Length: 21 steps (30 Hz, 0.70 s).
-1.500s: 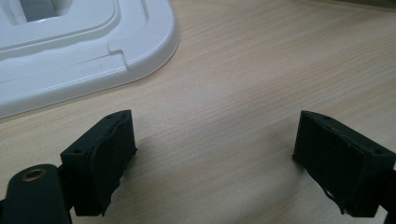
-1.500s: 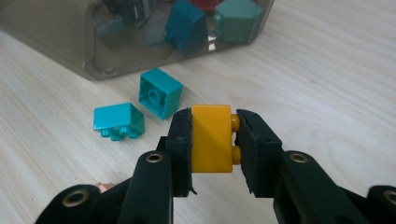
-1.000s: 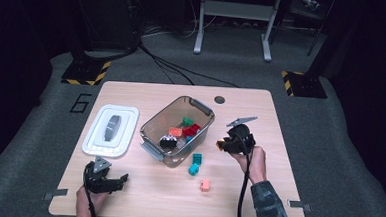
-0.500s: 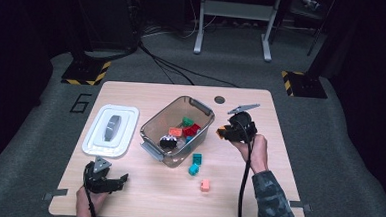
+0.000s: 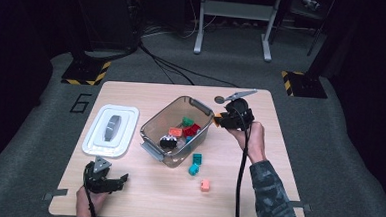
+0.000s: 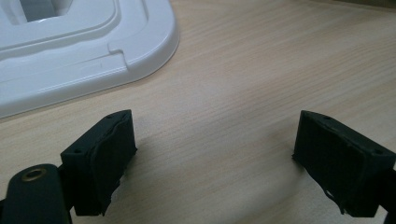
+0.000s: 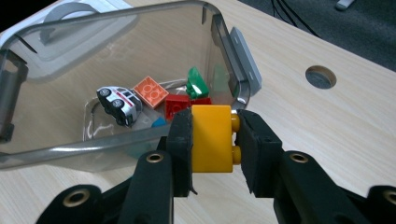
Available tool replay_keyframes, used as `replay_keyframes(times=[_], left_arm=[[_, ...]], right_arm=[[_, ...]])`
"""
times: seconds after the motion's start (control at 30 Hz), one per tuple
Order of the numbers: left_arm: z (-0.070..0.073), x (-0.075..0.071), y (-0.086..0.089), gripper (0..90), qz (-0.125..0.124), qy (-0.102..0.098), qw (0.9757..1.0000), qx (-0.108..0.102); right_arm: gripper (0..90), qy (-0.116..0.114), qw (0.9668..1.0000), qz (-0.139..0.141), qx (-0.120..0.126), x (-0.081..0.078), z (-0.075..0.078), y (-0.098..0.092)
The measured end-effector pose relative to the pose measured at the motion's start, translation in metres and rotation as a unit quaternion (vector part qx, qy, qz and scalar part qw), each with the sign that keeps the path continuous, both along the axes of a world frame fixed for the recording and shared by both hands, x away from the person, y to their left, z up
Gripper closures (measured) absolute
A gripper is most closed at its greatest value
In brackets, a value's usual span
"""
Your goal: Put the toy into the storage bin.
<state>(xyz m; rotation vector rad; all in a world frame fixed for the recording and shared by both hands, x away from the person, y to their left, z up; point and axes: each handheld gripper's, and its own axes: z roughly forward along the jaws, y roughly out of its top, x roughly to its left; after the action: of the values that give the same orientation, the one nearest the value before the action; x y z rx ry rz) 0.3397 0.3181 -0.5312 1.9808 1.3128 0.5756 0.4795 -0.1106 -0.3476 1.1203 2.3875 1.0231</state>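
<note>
Right tongs (image 7: 212, 135) grip yellow brick (image 7: 212, 137) beside bin rim (image 7: 140, 133).

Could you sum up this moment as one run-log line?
right claw: shut on yellow brick, beside bin | left claw: open, empty, near lid | on table: teal, pink bricks

1. Right gripper (image 5: 219, 121): black body, grey three-cornered plate on top, black cable trailing.
2. Its jaws carry brass-ringed screw holes.
3. Left gripper (image 5: 118, 179): black, grey plate, thick square pads.
4. Dark patterned sleeve (image 5: 271, 195) on the right forearm.
</note>
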Motion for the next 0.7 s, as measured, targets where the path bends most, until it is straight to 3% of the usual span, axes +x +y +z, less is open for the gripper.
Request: replay_keyframes(times=[0.3, 0.7], left_arm=[[0.000, 0.000, 0.000, 12.5, -0.001, 0.002, 1.0000, 0.000], [0.000, 0.000, 0.000, 12.5, -0.002, 0.003, 1.0000, 0.001]], right_arm=[[67.8, -0.005, 0.9997, 0.024, -0.006, 0.009, 0.012, 0.028], [67.7, 0.025, 0.9972, 0.062, -0.035, 0.015, -0.009, 0.066]])
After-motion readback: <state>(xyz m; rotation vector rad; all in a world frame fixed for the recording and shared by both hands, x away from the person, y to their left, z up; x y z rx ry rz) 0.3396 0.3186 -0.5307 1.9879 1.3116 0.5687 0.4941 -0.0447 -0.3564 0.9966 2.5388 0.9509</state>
